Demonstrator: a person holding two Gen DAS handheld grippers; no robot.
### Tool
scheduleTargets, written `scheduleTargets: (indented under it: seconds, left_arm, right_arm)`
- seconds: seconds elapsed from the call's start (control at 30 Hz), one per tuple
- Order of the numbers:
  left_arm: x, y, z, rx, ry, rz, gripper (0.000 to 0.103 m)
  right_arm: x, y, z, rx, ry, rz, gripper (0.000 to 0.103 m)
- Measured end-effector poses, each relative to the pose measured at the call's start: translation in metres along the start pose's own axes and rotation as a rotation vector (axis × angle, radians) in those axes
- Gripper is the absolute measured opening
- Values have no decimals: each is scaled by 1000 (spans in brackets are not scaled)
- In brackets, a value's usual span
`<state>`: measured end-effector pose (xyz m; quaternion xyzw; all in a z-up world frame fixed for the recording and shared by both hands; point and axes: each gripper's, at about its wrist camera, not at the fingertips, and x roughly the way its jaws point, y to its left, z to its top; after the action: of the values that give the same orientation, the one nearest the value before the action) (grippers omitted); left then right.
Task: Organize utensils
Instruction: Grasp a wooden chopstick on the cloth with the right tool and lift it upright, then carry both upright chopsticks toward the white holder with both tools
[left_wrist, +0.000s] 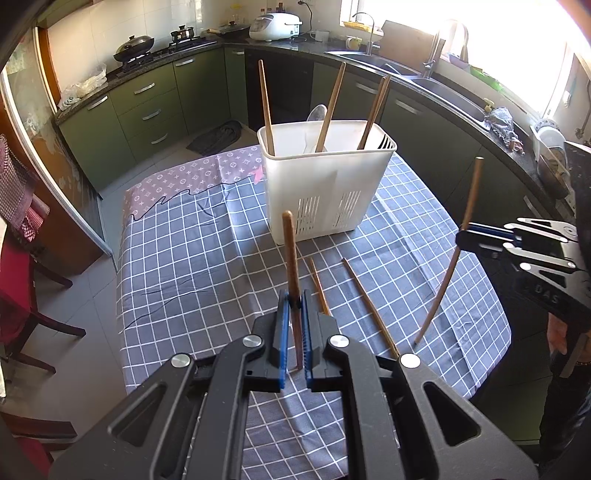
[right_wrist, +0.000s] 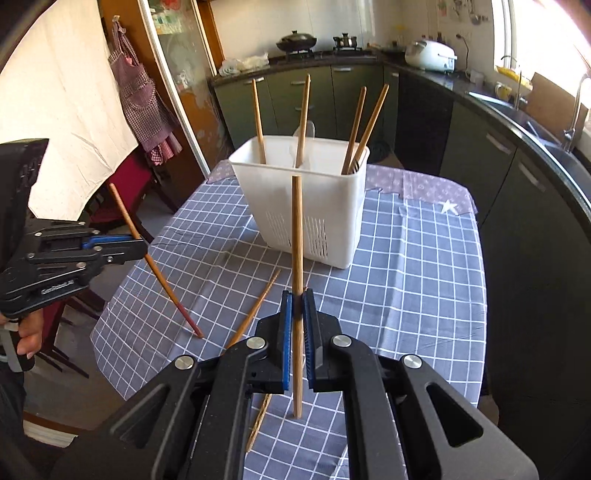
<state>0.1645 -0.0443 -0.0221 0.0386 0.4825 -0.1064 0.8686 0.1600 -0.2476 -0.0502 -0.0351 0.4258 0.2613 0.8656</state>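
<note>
A white utensil holder (left_wrist: 325, 181) (right_wrist: 306, 199) stands at the far middle of the checked tablecloth, with several wooden chopsticks and a spoon (left_wrist: 316, 118) upright in it. My left gripper (left_wrist: 294, 299) (right_wrist: 142, 248) is shut on a brown chopstick (left_wrist: 291, 269) (right_wrist: 155, 264), held near upright above the table. My right gripper (right_wrist: 297, 295) (left_wrist: 460, 234) is shut on another wooden chopstick (right_wrist: 297, 258) (left_wrist: 456, 254), also near upright. Two loose chopsticks (left_wrist: 364, 299) (right_wrist: 258, 306) lie on the cloth in front of the holder.
The table (left_wrist: 184, 266) (right_wrist: 424, 280) has edges on the left and right. Red chairs (left_wrist: 22, 295) stand to the left. Green cabinets and a counter with sink (left_wrist: 436, 77), pots and rice cooker (left_wrist: 273, 26) run behind and to the right.
</note>
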Motion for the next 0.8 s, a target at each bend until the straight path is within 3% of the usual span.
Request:
scheduleTargets:
  seconds: [0.17,0.8]
  left_arm:
    - [-1,-3,-1,15,-6,8,7]
    - [-2,-5,0,23,-7,12,6]
  right_arm:
    - [-18,12,-8,-36,-45,-23,7]
    - [-22,16,-7,-30,-66,0,7]
